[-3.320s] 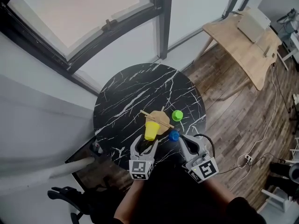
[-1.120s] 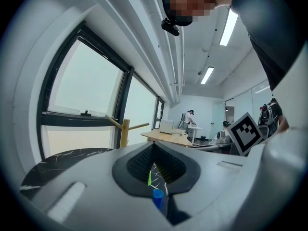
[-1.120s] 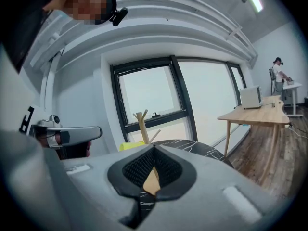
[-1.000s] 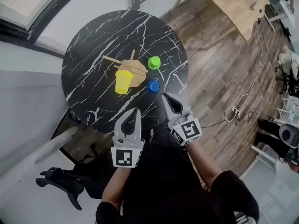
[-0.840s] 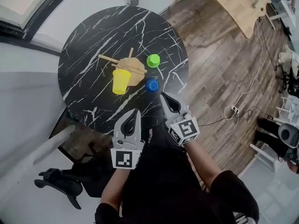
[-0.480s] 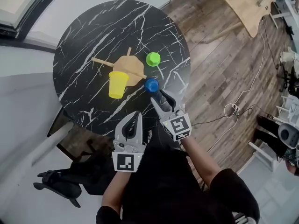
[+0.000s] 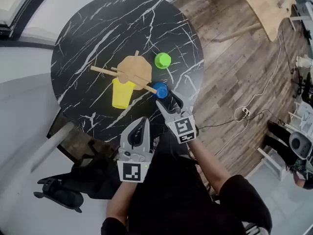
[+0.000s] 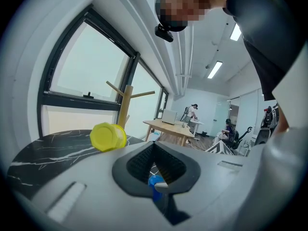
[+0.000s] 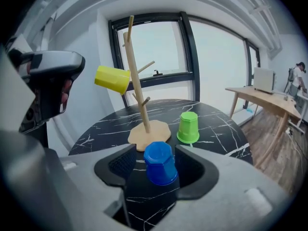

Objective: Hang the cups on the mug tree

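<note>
A wooden mug tree [image 7: 132,68] [image 9: 137,90] stands mid-table on the black marble table [image 7: 83,38]. A yellow cup [image 7: 120,93] [image 9: 112,79] [image 8: 108,136] hangs tilted on one of its left branches. Two cups stand upside down on the table: a green one [image 7: 163,60] [image 9: 188,127] and a blue one [image 7: 159,89] [image 9: 159,163]. My right gripper [image 7: 164,98] [image 9: 157,166] has just been opening its jaws; they stand on either side of the blue cup, with a gap showing at the left pad. My left gripper [image 7: 140,132] [image 8: 154,165] is shut and empty near the table's front edge.
The table's near edge runs just under both grippers. A light wooden desk [image 7: 274,9] stands at the far right on the plank floor, with cables [image 7: 254,106] trailing across it. A black chair base [image 7: 58,195] sits low at the left. Windows line the far wall.
My right gripper has moved forward and down to the blue cup, and its jaws have gone from shut to open around it. The left gripper has sunk a little, still shut.
</note>
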The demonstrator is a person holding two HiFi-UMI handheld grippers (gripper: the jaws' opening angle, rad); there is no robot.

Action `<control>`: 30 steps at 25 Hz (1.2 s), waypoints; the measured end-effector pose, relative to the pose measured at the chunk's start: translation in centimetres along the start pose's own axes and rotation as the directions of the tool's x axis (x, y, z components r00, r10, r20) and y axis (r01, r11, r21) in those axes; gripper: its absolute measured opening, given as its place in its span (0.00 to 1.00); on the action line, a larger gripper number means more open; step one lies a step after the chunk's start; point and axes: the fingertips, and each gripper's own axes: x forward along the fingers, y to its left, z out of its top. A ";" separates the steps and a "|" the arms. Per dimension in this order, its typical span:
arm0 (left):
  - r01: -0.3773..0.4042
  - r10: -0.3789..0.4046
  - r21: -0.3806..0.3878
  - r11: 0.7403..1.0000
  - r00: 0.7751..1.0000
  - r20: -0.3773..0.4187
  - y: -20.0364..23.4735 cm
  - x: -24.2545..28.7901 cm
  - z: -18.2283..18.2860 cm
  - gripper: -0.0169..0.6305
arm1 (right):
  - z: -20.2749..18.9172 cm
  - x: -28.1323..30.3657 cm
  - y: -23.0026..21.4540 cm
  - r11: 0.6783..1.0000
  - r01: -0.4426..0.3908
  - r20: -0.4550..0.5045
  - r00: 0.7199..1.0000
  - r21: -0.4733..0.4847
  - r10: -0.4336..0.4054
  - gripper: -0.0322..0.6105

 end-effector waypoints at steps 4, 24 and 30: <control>-0.011 0.011 0.001 1.000 1.000 -0.011 0.4 0.5 -0.3 0.03 | -0.9 1.2 -0.4 1.000 -0.013 -0.038 0.999 -0.004 0.013 0.43; -0.041 0.041 -0.029 0.999 0.999 -0.011 1.2 0.4 -0.6 0.03 | -1.2 2.3 -0.6 0.998 0.007 -0.071 0.997 -0.069 -0.012 0.38; -0.035 0.035 -0.031 0.999 0.999 0.000 1.0 -0.6 0.2 0.03 | 0.2 1.2 -0.4 0.999 0.012 -0.048 0.999 -0.047 -0.014 0.38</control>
